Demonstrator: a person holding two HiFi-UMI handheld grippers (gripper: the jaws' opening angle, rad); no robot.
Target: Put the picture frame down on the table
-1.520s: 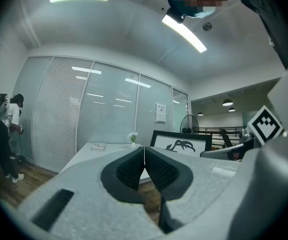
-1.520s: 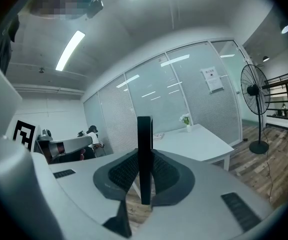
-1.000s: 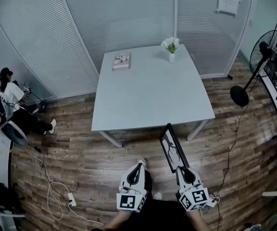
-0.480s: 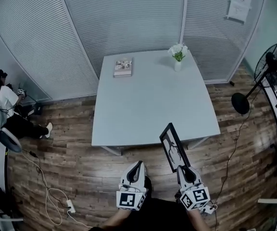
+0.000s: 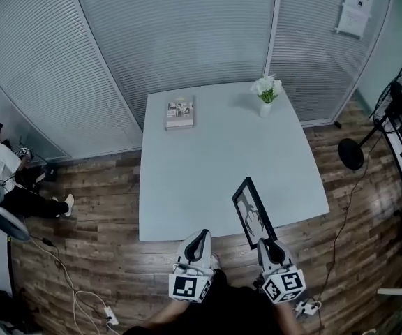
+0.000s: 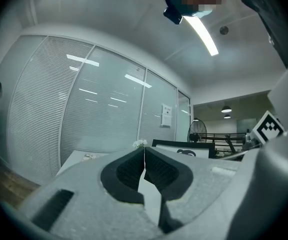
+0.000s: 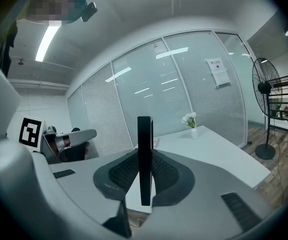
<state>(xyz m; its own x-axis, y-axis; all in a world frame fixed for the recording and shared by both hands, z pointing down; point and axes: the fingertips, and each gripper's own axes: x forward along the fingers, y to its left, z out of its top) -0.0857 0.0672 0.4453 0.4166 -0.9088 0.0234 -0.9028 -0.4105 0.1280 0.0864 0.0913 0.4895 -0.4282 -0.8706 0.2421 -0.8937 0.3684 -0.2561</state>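
The right gripper (image 5: 266, 247) is pinching the picture frame (image 5: 251, 213) by its lower edge, its jaws pressing on the front and back of the thin black moulding (image 7: 144, 159), so the frame is standing up on edge above the claw. It is hanging in the air near the near right edge of the table (image 5: 215, 159), not resting on it as far as the head view shows. The left gripper (image 5: 198, 239) is carrying nothing, its jaws pressed together (image 6: 144, 160), and is waiting just beside the right one. The frame is looking stiff and fairly light, but probably glazed, so likely fragile on a hard tabletop. With most of it rising above the grip, it is likely wanting to tip or swivel, and the smooth edge may slip. A hold low on the moulding seems right, easing one edge onto the bare near part of the table, well apart from the book (image 5: 179, 112) and the vase of flowers (image 5: 266, 93) at the far end.
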